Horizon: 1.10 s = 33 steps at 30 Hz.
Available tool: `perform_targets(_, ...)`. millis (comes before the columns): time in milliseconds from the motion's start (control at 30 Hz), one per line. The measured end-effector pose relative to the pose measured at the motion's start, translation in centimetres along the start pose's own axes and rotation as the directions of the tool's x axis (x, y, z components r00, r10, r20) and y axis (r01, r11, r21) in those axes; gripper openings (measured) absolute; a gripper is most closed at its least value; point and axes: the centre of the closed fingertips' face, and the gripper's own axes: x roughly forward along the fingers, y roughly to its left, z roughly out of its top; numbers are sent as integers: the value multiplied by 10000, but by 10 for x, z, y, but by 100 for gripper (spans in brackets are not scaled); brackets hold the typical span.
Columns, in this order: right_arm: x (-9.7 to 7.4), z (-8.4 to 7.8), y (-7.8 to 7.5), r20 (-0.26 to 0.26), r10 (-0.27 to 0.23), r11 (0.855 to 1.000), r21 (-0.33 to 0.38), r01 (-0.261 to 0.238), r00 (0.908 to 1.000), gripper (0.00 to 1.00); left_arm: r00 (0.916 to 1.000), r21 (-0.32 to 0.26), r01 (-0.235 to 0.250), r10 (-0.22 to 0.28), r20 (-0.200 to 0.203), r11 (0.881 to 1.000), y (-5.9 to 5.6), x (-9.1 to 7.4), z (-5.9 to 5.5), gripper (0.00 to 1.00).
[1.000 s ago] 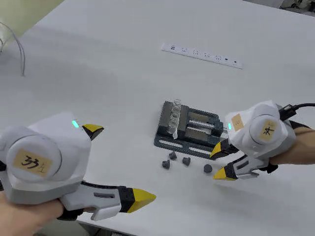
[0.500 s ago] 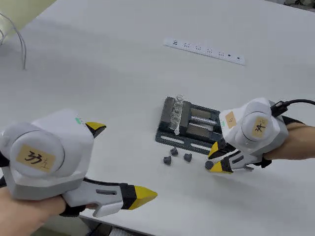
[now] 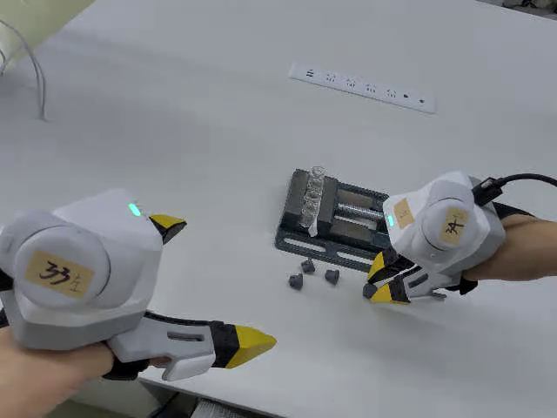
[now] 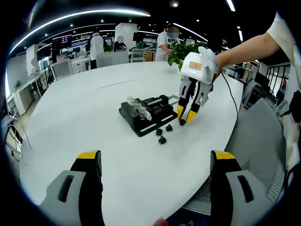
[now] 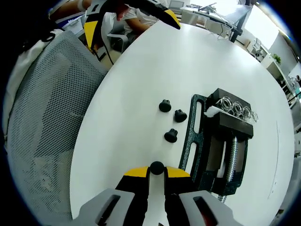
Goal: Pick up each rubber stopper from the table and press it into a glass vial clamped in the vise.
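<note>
In the head view the yellow tips of your right claw are covering most of the rubber stopper they're gripping. The right gripper view is showing it properly: a dark round plug pinched between jaws drawn in narrow. I can't tell whether it's touching the bench or hanging just off it. The glass vials are reading as a small clear blur in the head view. The right gripper view is showing them as a row of open rims standing in the vise. Your left hand is getting cut off at the bottom corner.

You're holding the right claw tips-down just in front of the vise, forearm coming in from the right. Three loose stoppers are lying on the bench just beside those tips, close to the vise base. Your left claw is hovering well apart to the left — jaws spread wide, gripping nothing, pointing toward the vise. A power strip is lying far back on the bench.
</note>
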Motion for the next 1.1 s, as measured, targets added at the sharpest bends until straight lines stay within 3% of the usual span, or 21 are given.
perform_targets(633, -1, 1, -2, -139, 273, 9996, 26, -273, 9995, 7, 10000, -45, 13, -13, 71, 10000, 1, 1, 1, 95)
perform_targets(967, -21, 21, -22, 458, 122, 9989, 451, -143, 9989, 6, 9999, 44, 43, -43, 114, 10000, 5, 2, 5, 94)
perform_targets(1100, -27, 27, -32, 464, 102, 9991, 413, -122, 9989, 6, 9999, 130, 106, -107, 123, 9999, 4, 3, 7, 94)
